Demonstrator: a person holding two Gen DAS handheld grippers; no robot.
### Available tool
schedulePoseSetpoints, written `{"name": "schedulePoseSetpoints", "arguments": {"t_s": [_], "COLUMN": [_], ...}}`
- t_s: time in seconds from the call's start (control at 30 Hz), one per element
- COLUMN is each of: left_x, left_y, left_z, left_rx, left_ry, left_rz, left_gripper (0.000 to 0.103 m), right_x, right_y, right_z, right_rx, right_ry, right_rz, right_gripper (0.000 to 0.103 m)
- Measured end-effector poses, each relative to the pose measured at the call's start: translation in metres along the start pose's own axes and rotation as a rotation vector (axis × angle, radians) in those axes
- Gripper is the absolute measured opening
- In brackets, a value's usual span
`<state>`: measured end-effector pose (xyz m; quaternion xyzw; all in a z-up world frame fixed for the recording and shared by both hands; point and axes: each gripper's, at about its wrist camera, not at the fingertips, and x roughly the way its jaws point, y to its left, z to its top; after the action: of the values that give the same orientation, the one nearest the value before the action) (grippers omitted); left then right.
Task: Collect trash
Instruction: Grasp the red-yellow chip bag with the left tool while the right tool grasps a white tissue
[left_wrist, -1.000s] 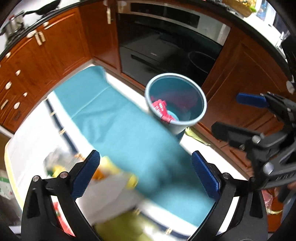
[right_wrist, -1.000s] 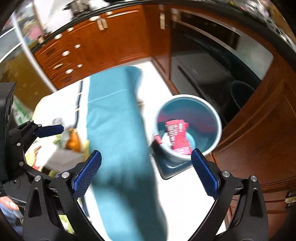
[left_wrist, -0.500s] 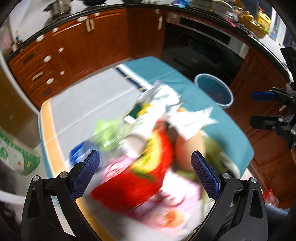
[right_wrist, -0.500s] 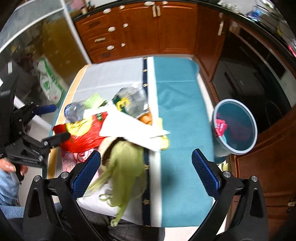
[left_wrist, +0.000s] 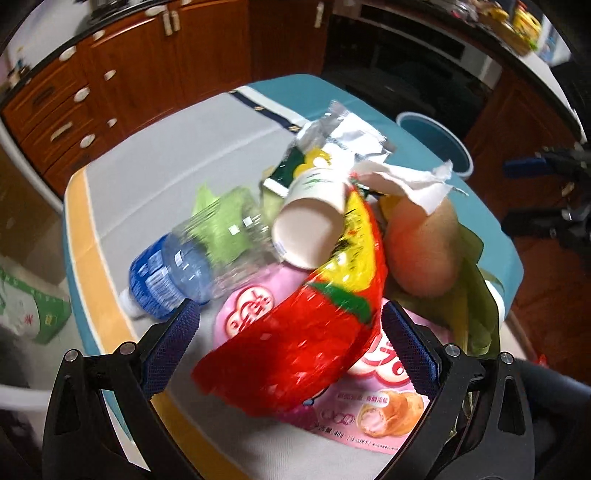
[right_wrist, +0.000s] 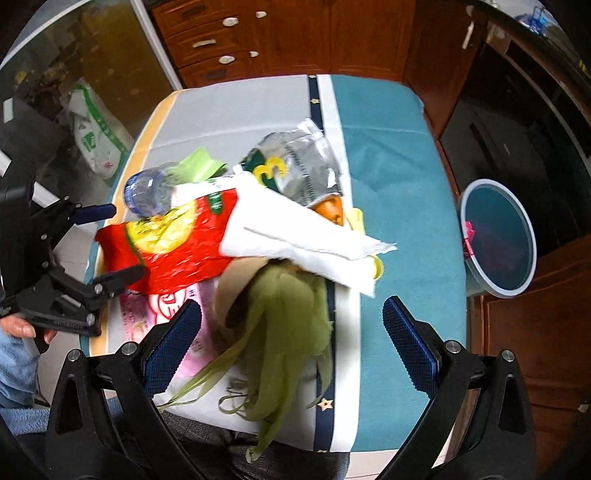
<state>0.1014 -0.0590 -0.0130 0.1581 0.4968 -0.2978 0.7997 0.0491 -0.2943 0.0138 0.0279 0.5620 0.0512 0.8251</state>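
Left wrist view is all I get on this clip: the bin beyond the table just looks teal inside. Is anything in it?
Observer: Yes. The right wrist view shows a pink-red wrapper against the inner wall of the bin.
Operator: The right gripper is only a sliver at my edge. Is it carrying something?
Observer: No. The right gripper is open and empty, above the green husks at the near end of the pile.

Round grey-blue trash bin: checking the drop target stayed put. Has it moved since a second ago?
Cannot tell: the round grey-blue trash bin remains beside the dark oven; only the cameras swung.
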Motion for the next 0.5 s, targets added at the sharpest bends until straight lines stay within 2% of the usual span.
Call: {"name": "schedulePoseSetpoints", "arguments": {"t_s": [0.2,0.43,0.47,0.5], "left_x": [0.012,0.011,0.009,0.008], "left_y": [-0.016,-0.017,-0.017,-0.017], "left_z": [0.010,0.008,0.008,0.008], "left_rx": [0.061,0.035,0.030,0.026], "left_ry": [0.016,0.007,0.001,-0.004], "left_rz": [-0.026,-0.078,-0.082,-0.085], "left_gripper": [0.099,0.099,0.098,0.090], "right_x": [0.011,0.051,0.058,0.062], "right_y": [0.001,0.020,0.022,0.023], "right_z": [0.025,0.052,0.054,0.055], "right_rx": [-0.008,-0.088,-0.097,-0.104], "right_ry": [0.002,0.064,0.075,0.080], "right_rz": [-0.001,0.020,0.019,0.019], "right_gripper": [0.095,0.094,0.094,0.094]}}
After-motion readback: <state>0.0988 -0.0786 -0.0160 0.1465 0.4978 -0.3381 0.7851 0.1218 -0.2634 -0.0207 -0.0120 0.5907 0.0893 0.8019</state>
